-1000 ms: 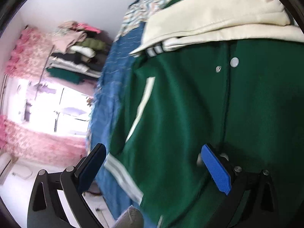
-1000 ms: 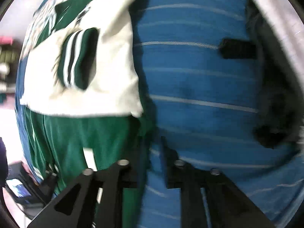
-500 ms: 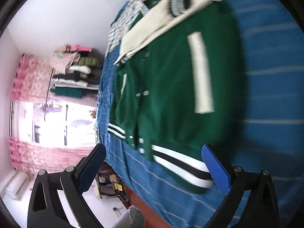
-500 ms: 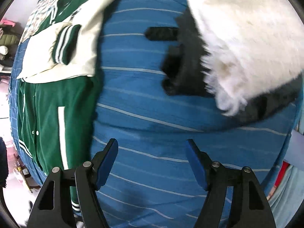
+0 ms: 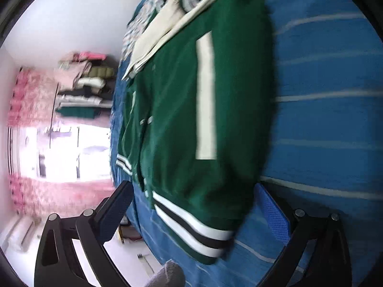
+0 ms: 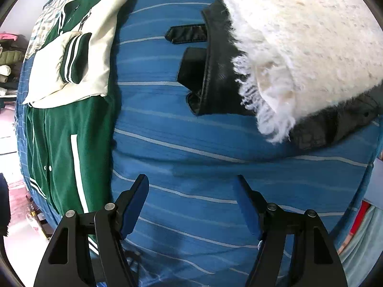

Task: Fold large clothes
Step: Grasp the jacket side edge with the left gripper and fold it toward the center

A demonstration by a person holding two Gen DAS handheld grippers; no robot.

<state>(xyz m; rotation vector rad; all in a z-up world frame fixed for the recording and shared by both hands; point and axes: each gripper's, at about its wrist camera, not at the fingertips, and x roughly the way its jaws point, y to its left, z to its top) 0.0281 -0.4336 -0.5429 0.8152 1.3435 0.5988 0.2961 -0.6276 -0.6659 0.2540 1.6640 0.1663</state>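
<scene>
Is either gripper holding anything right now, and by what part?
Nothing is held. The left gripper is open around the jacket hem; the right gripper is open above the bedspread.

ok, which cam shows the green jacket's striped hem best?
Left wrist: the hem of the green jacket sits close, between the open jaws. Right wrist shows the jacket small at the left edge, its hem mostly cut off by the bed's curve.

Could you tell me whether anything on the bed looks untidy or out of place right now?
The black jacket with white fur lining lies crumpled and inside out on the striped blue bedspread, unfolded. The green varsity jacket lies flat with its cream sleeves folded across.
</scene>
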